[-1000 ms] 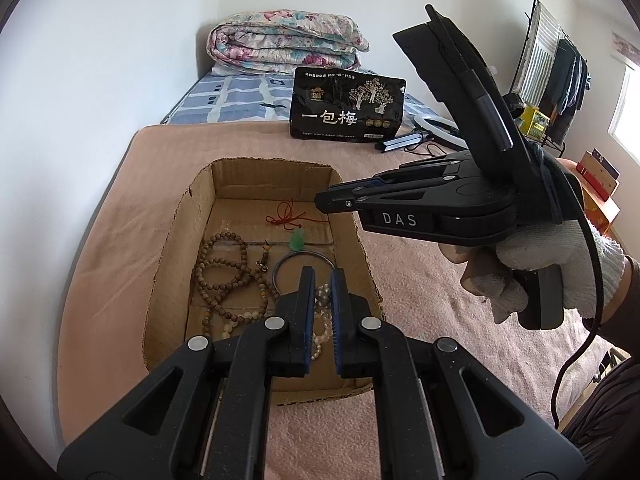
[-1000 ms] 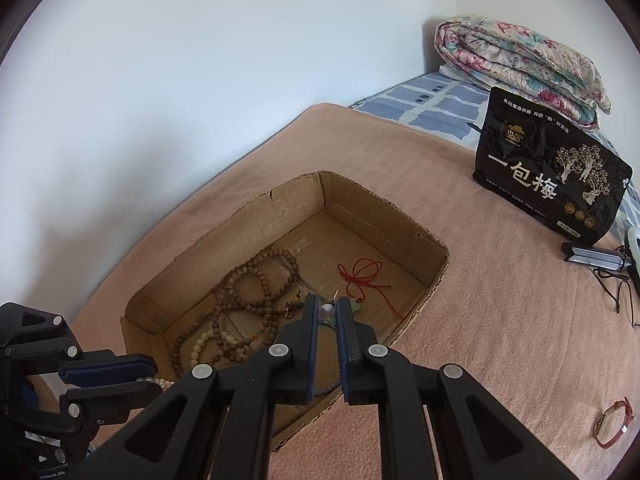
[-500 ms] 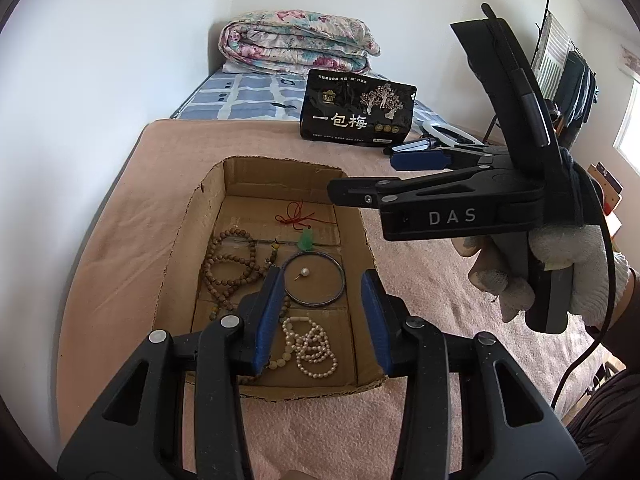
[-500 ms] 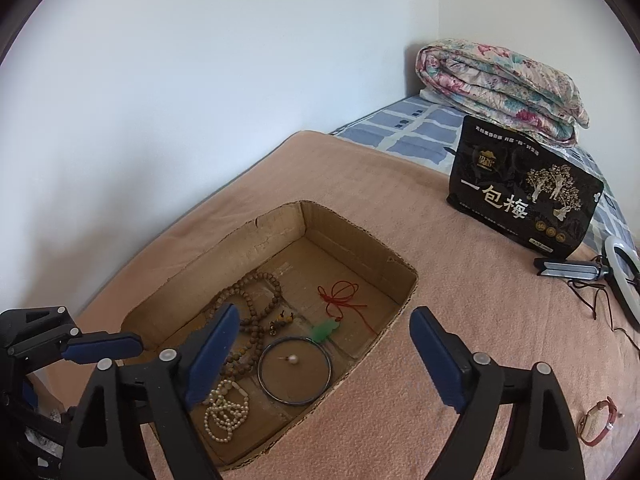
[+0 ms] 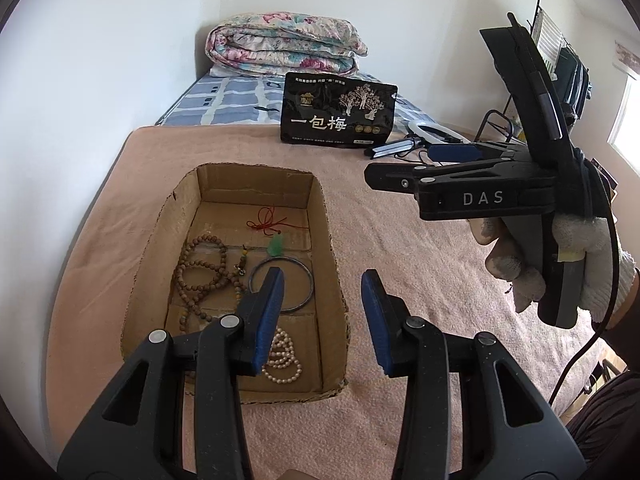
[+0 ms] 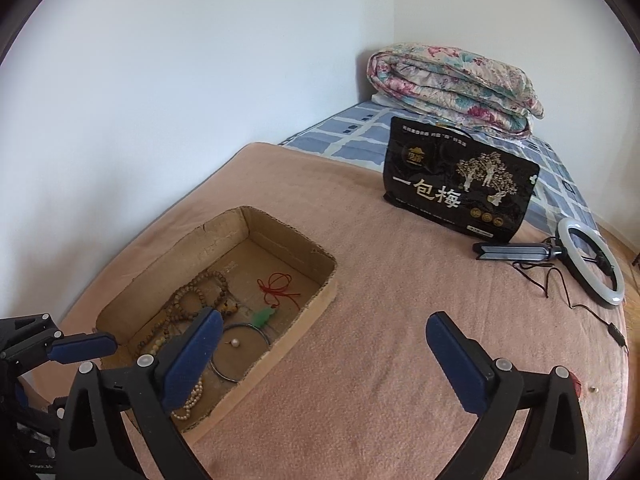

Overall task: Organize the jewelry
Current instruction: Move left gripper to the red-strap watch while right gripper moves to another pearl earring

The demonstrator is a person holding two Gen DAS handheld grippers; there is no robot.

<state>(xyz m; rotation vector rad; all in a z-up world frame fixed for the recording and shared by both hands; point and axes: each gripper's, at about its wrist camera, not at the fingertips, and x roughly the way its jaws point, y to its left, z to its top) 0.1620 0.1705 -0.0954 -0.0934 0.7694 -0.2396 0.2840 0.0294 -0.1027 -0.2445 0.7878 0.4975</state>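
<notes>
Currently lying on the blanket (image 6: 360,340): a box (image 5: 332,280), sitting at near left, holding all visible jewelry.
- Wooden beads (image 5: 200,272), resting at the box's left; looking light, limp, best pinched at one loop.
- Bangle (image 5: 304,280), lying mid-box, beside the beads; looking stiff, thin, probably slippery; rim grip advised.
- Pearls (image 5: 284,360), lying at the near end; looking limp, possibly fragile.
- Jade pendant (image 6: 264,315) on red cord (image 6: 280,286), lying farther back; cord looking easiest.
- Loose pearl (image 6: 235,344), sitting inside the bangle.
- Left gripper (image 5: 322,314) and right gripper (image 6: 320,350) are hovering above, jaws spread, holding nothing.
</notes>
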